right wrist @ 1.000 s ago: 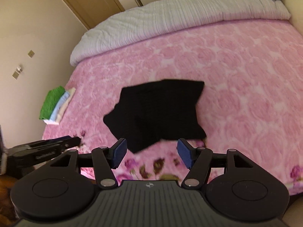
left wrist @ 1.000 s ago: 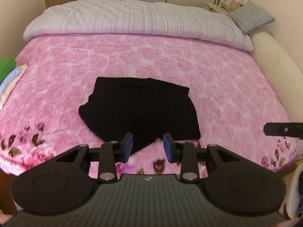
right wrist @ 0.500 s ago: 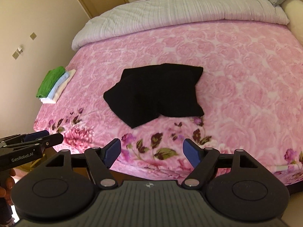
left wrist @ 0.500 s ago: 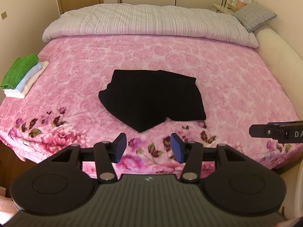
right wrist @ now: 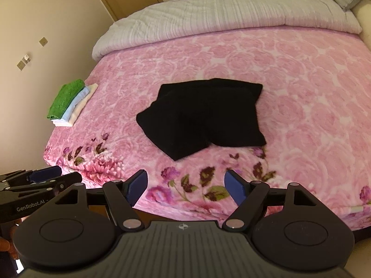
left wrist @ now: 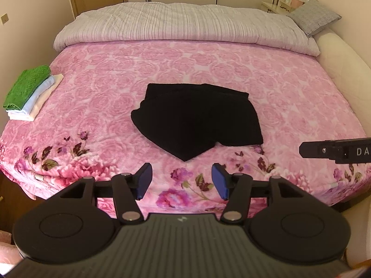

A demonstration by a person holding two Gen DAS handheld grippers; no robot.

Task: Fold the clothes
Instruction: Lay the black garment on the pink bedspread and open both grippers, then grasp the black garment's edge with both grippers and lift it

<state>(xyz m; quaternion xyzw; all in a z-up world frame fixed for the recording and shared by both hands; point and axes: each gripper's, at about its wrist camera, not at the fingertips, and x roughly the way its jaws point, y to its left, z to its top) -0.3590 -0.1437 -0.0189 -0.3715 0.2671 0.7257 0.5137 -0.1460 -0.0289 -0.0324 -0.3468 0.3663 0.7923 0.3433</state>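
Observation:
A black garment lies folded into a rough square in the middle of the pink rose blanket, one corner pointing toward the foot of the bed. My left gripper hangs open over the foot edge, well short of the garment, nothing between its blue pads. My right gripper is open too, wider, also back from the garment. Each gripper shows at the edge of the other's view.
A stack of folded clothes, green on top, sits at the bed's left edge. A grey duvet lies rolled across the head. A grey pillow and cream bed side are at right.
Both grippers have pulled back from the black garment toward the foot of the bed and opened wider. The garment lies as it was.

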